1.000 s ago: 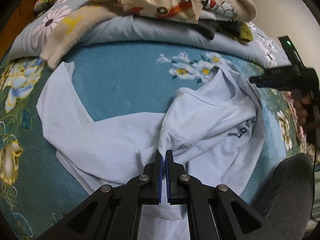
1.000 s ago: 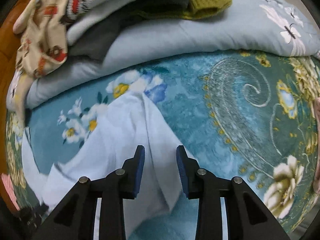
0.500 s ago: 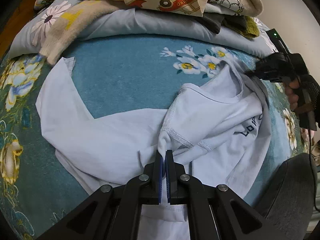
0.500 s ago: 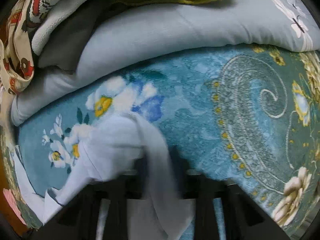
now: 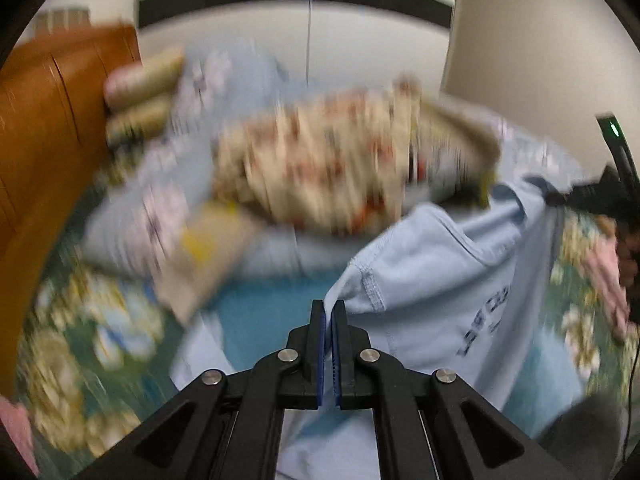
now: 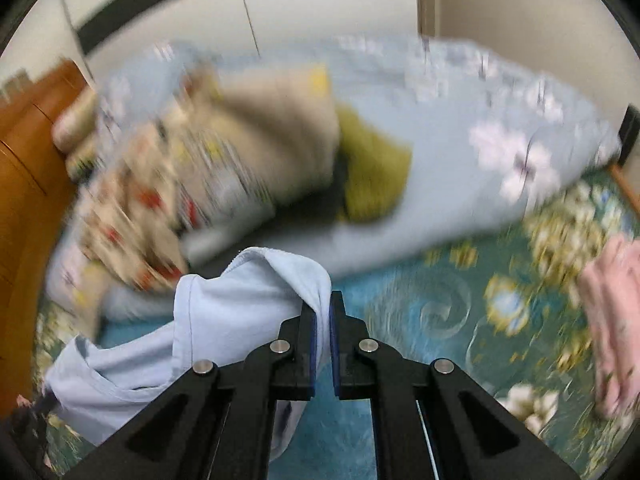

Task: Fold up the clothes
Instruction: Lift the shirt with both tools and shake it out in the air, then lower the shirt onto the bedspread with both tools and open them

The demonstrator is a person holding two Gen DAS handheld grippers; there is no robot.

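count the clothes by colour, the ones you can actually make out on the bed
light blue: 1, the t-shirt pinched by the left gripper and the right gripper
cream patterned: 1, a garment on the pile
olive green: 1, a knit
pink: 1, a garment
total: 4; the blurred pile may hide more

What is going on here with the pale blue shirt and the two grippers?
A person is folding clothes on a bed. The left gripper and the right gripper are each clamped on an edge of the light blue T-shirt, holding it above the teal floral blanket. Unfolded clothes lie heaped behind.
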